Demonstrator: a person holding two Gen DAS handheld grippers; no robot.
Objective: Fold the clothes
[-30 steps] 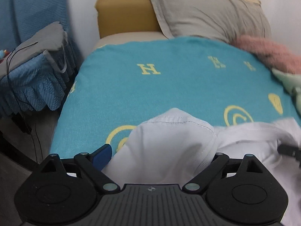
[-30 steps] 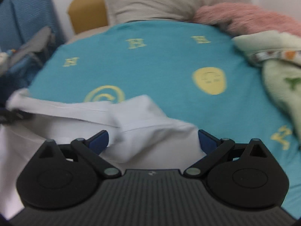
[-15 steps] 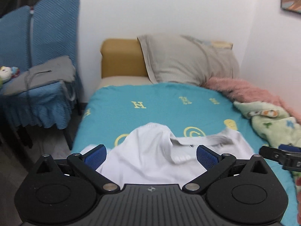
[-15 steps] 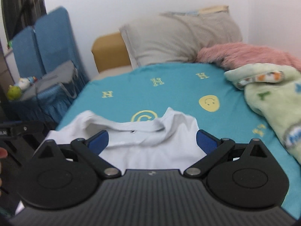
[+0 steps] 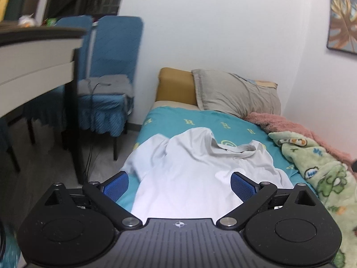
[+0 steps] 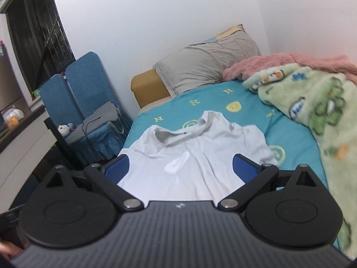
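A white T-shirt (image 5: 191,172) lies spread on the teal bedsheet (image 5: 178,120), collar toward the pillow, a little rumpled at the shoulders. The right wrist view shows the same white T-shirt (image 6: 196,156) with its grey collar band (image 6: 178,134) raised. My left gripper (image 5: 179,184) hovers well back above the shirt's lower part, open, blue pads empty. Above the shirt's near end my right gripper (image 6: 180,165) is likewise open and holds nothing.
A grey pillow (image 5: 236,93) and mustard headboard (image 5: 176,87) stand at the far end. A green cartoon blanket (image 6: 323,116) and pink fleece (image 6: 290,64) fill the bed's right side. Blue chairs (image 5: 107,76) and a desk (image 5: 38,47) stand left.
Both grippers have let go of the shirt's shoulders and pulled back and up. The shirt now lies flat on the bed, and more of the room is in view.
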